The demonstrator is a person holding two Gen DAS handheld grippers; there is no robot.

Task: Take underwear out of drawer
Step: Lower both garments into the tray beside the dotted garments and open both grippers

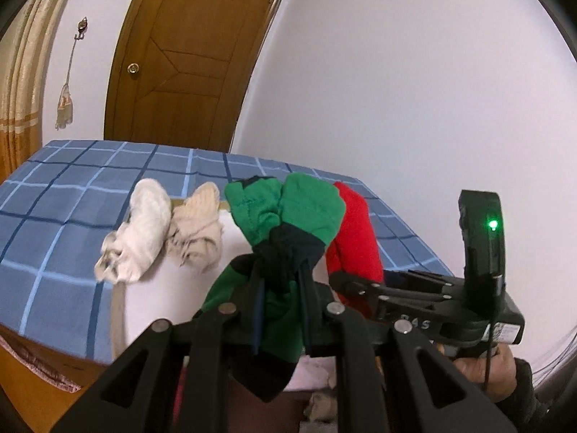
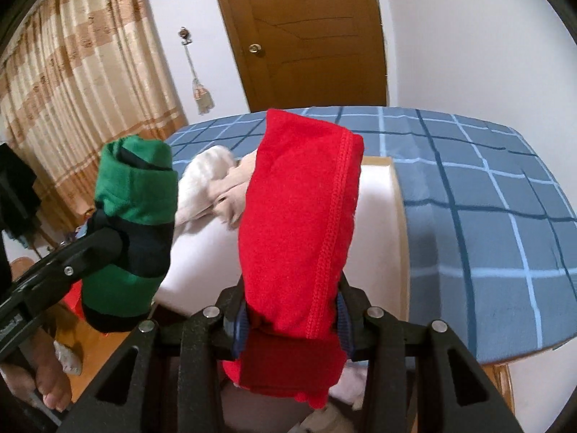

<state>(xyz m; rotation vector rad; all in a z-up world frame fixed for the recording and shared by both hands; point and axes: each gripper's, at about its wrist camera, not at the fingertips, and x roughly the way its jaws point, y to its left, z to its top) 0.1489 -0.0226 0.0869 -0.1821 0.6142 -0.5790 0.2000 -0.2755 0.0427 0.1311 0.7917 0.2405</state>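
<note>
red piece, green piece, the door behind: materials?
Red underwear: soft matte knit, likely cotton; overlock stitching runs along its edge.
Green underwear: similar matte knit with dark navy bands, stitched seam visible.
Door: brown wood or wood veneer, semi-gloss, with carved panel lines and a metal knob.

At lower centre, the left gripper (image 1: 279, 281) clamps green underwear (image 1: 288, 213). Right of it, the right gripper (image 1: 346, 281) grips red underwear (image 1: 355, 231). Two pale garments (image 1: 162, 231) lie centre-left.

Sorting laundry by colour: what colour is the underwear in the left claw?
Green with dark navy-black bands: the rolled underwear in the left claw, clearest in the left wrist view.
</note>
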